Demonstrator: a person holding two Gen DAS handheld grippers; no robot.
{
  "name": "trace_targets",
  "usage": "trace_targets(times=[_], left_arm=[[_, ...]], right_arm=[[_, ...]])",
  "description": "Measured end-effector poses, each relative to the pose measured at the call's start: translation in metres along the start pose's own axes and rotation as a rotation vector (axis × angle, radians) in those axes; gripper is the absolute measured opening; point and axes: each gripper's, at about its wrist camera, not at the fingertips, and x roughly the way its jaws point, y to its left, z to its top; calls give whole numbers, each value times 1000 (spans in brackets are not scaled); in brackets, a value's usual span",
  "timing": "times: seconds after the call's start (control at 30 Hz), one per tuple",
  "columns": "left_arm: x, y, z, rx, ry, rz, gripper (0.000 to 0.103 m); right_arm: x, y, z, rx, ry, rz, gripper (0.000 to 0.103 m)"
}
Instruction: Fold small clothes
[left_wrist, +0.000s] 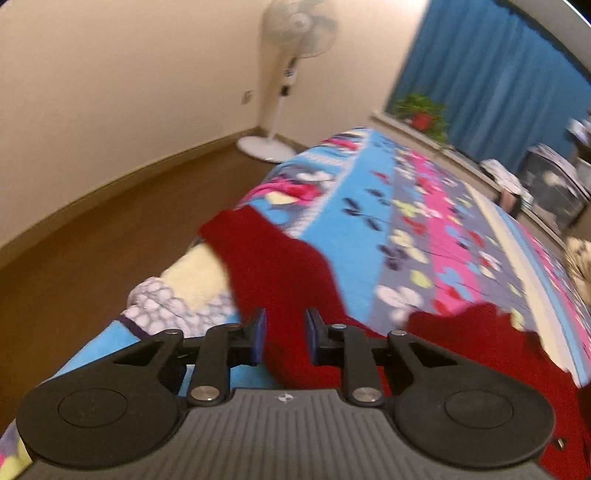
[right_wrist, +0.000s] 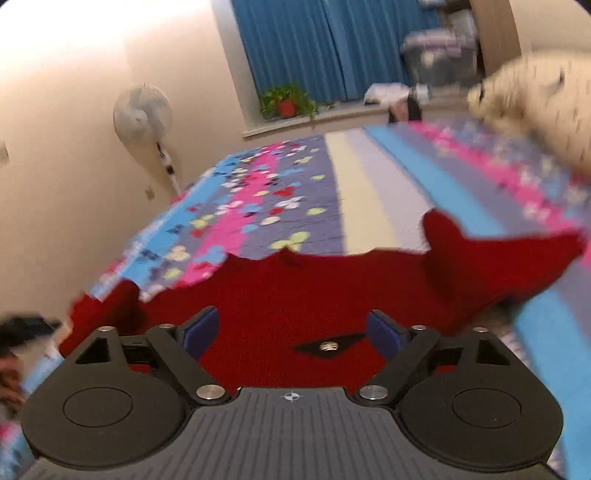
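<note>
A dark red knitted garment (left_wrist: 280, 266) lies spread on a bed with a flowery blue, pink and grey cover (left_wrist: 406, 192). My left gripper (left_wrist: 286, 334) hovers low over one red sleeve; its jaws stand a little apart with red fabric between the blue pads (left_wrist: 260, 330), and I cannot tell whether they pinch it. In the right wrist view the red garment (right_wrist: 295, 295) fills the foreground, with a sleeve (right_wrist: 498, 254) reaching right. My right gripper (right_wrist: 291, 332) is open just above the garment's body, holding nothing. The frames are motion-blurred.
A white and cream cloth (left_wrist: 177, 295) lies at the bed's left edge. A standing fan (left_wrist: 291, 74) is by the wall. A potted plant (right_wrist: 286, 101) sits on the sill below blue curtains (right_wrist: 325, 48). A cream fluffy item (right_wrist: 539, 99) lies at the right.
</note>
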Motion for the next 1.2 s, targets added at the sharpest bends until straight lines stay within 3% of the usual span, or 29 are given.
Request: trace_targets(times=[0.07, 0.13, 0.17, 0.2, 0.27, 0.3, 0.33, 0.4, 0.47, 0.5, 0.57, 0.67, 0.7, 0.8, 0.87, 0.93, 1.0, 1.07, 1.2], left_arm=[[20, 10, 0, -25, 35, 18, 27], [35, 16, -3, -42, 62, 35, 37], [39, 17, -6, -46, 70, 25, 43], [42, 16, -8, -36, 64, 16, 44], [46, 8, -7, 23, 58, 16, 40], [47, 5, -6, 36, 64, 8, 22], [47, 1, -1, 38, 71, 14, 16], [36, -2, 16, 5, 35, 92, 14], [1, -13, 37, -20, -110, 145, 13], [-20, -27, 46, 20, -193, 139, 13], [-69, -75, 53, 151, -361, 30, 12], [-109, -136, 36, 262, -408, -226, 11], [-117, -164, 20, 307, -385, -314, 11], [-118, -223, -30, 420, -251, -482, 14], [-101, -252, -75, 479, -77, -571, 23], [-85, -267, -109, 537, 106, -585, 31], [-81, -266, -124, 580, 185, -569, 32], [-87, -256, -117, 603, 178, -471, 35], [-98, -214, -89, 498, 204, -265, 44]], right_arm=[[11, -1, 0, -10, 15, -29, 82], [20, -5, -2, -7, 45, -31, 73], [24, -10, -3, 0, 63, -28, 61], [27, -13, -3, 15, 82, -35, 40], [29, -22, -2, 54, 101, -50, 22], [31, -26, 0, 71, 100, -60, 21], [32, -30, 1, 82, 97, -75, 21], [35, -38, 2, 97, 99, -97, 21], [36, -44, 3, 129, 100, -108, 21], [36, -47, 4, 142, 99, -111, 22], [36, -49, 6, 157, 88, -121, 22], [35, -52, 7, 157, 72, -139, 23], [34, -53, 7, 160, 72, -139, 23], [33, -57, 7, 163, 65, -150, 23], [35, -62, 8, 164, 66, -161, 27], [38, -69, 7, 182, 86, -165, 36], [41, -74, 6, 216, 102, -167, 45], [45, -79, 5, 228, 115, -165, 47], [60, -82, 0, 241, 158, -146, 47]])
